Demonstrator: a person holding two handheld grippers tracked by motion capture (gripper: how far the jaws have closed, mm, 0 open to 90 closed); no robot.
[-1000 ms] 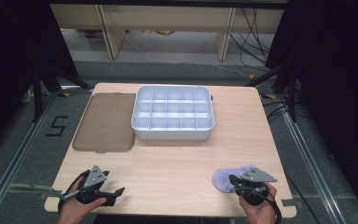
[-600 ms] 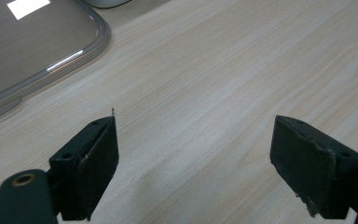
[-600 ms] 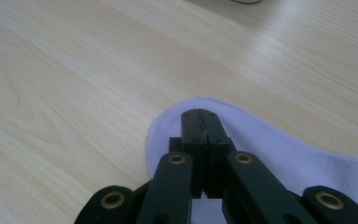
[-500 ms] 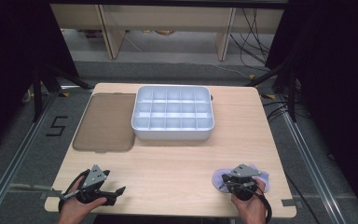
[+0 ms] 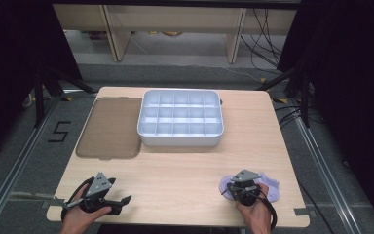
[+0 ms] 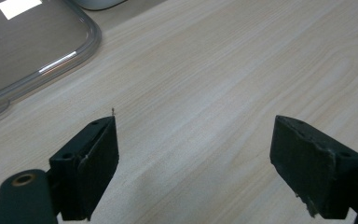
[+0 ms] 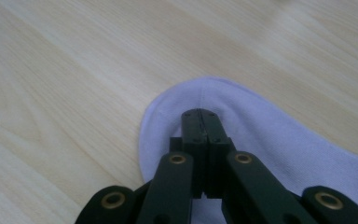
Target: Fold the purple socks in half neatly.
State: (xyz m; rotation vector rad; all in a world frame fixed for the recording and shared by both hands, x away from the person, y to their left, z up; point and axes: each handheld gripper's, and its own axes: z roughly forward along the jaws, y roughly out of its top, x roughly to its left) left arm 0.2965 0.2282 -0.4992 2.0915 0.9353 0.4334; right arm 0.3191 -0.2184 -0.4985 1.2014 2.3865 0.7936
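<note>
In the right gripper view we see the right tool [image 7: 200, 114] with jaws closed together over a lavender sock [image 7: 270, 135] lying flat on the tabletop [image 5: 185, 170] near its front right corner; whether fabric is pinched, we cannot tell. The left tool [image 6: 193, 154] stands wide over bare wood. Farther back sit a compartment tray [image 5: 180, 139] and its lid [image 5: 109, 129]

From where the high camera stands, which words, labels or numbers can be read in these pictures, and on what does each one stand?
"5": a black figure marked on the grey floor left of the table.
No text can be read on the divided tray, the brown lid, the pale sock or the left gripper and right gripper.
The white patch on the lid in the left gripper view is blank glare.
</note>
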